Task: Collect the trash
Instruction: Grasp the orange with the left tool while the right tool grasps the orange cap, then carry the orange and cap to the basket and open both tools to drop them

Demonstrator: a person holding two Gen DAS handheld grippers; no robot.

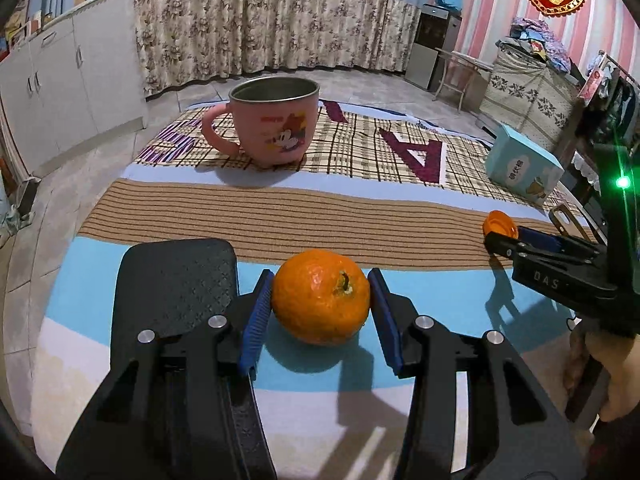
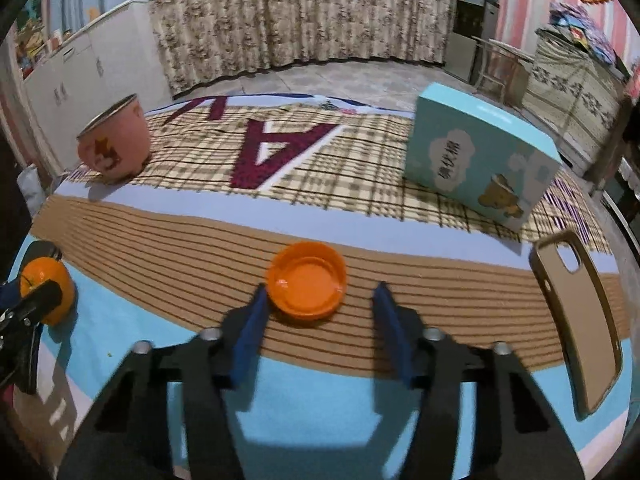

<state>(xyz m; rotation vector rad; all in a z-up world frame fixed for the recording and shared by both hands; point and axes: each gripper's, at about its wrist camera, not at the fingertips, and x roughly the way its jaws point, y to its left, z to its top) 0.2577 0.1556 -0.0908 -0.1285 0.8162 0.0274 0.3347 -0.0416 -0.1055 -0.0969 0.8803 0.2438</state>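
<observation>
Pickup step: your left gripper [image 1: 320, 300] brackets the near-left orange [image 1: 320, 296], pads at its sides, grip unconfirmed; your right gripper [image 2: 316, 304] gapes, holding nothing, at the orange cap [image 2: 306, 278] mid-cloth—next, close squarely on both.

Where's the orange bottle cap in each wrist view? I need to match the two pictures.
Left wrist view: the orange cap is at the right edge, just past the tip of the right claw.
Right wrist view: the cap lies open side up at centre, just ahead of the open fingers, nearer the left one.
Shared landmark: the pink mug, far left on the cloth in both.
</observation>
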